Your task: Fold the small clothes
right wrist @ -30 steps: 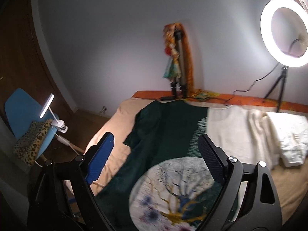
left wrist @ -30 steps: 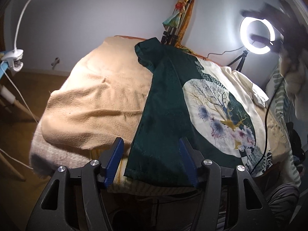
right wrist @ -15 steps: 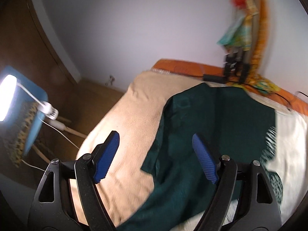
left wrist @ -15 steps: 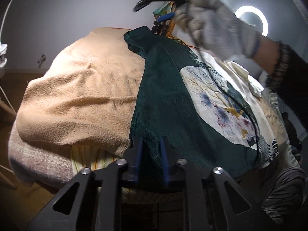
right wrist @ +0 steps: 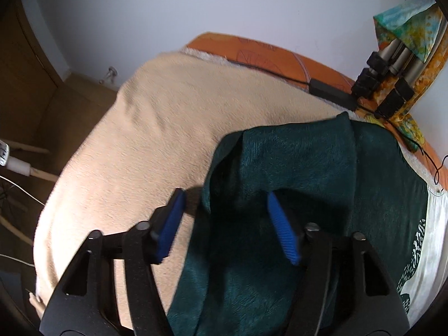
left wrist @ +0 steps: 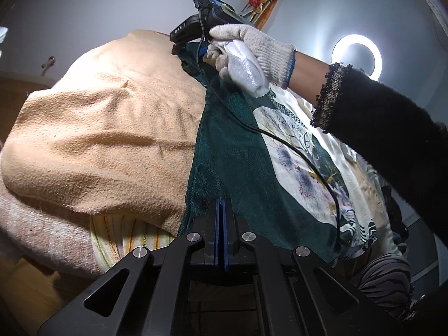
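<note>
Right tongs (right wrist: 224,224) over the green shirt's (right wrist: 294,168) sleeve, jaws closing, one blue pad on the beige blanket (right wrist: 154,140), the other on the fabric, sleeve edge between, not pinched yet.

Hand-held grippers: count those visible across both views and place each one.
2. The left hand-held gripper is shut on the green shirt's near hem. The right hand-held gripper, jaws closing, straddles the shirt's far sleeve edge, held by a gloved hand.

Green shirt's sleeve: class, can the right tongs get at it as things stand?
Probably yes. The right tongs, closing, already straddle the green shirt at its sleeve edge; nothing lies between pads and cloth.
</note>
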Action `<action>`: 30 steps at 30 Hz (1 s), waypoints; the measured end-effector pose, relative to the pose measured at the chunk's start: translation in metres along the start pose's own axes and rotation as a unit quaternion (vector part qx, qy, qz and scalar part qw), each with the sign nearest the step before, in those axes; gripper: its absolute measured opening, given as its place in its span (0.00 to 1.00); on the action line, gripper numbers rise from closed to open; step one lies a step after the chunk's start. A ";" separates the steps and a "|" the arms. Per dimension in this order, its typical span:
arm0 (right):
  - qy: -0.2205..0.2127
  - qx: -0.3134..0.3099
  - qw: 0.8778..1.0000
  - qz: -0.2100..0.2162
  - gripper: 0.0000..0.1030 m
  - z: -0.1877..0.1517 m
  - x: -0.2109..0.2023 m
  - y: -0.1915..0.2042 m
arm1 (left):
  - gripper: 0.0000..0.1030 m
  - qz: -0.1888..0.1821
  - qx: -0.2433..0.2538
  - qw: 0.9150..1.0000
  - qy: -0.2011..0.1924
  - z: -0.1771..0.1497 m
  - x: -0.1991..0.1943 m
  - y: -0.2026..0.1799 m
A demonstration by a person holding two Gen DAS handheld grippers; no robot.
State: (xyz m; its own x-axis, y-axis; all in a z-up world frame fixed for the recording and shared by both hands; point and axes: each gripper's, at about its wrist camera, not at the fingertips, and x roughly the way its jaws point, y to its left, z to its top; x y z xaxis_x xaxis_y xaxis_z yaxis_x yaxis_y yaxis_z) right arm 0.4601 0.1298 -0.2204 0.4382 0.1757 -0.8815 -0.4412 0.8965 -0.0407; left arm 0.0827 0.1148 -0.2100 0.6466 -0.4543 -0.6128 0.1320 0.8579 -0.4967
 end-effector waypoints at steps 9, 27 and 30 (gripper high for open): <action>-0.035 0.010 0.995 0.097 0.05 0.006 -0.035 -0.009 | 0.00 0.004 0.002 1.000 -0.014 -0.003 -0.016 -0.005; -0.048 0.049 0.985 0.161 0.05 0.004 -0.036 -0.017 | 0.00 0.012 -0.012 1.000 -0.006 0.002 -0.007 0.008; -0.055 0.050 0.982 0.176 0.05 0.003 -0.042 -0.022 | 0.00 -0.007 -0.021 1.000 -0.019 0.010 -0.018 0.003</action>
State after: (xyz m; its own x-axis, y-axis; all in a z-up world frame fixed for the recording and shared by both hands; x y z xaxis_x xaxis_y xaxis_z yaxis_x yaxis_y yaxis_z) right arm 0.4540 0.1040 -0.1815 0.3574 0.5196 -0.7760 -0.5041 0.8068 0.3081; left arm 0.0792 0.1276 -0.1944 0.6726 -0.4564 -0.5825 0.1107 0.8403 -0.5307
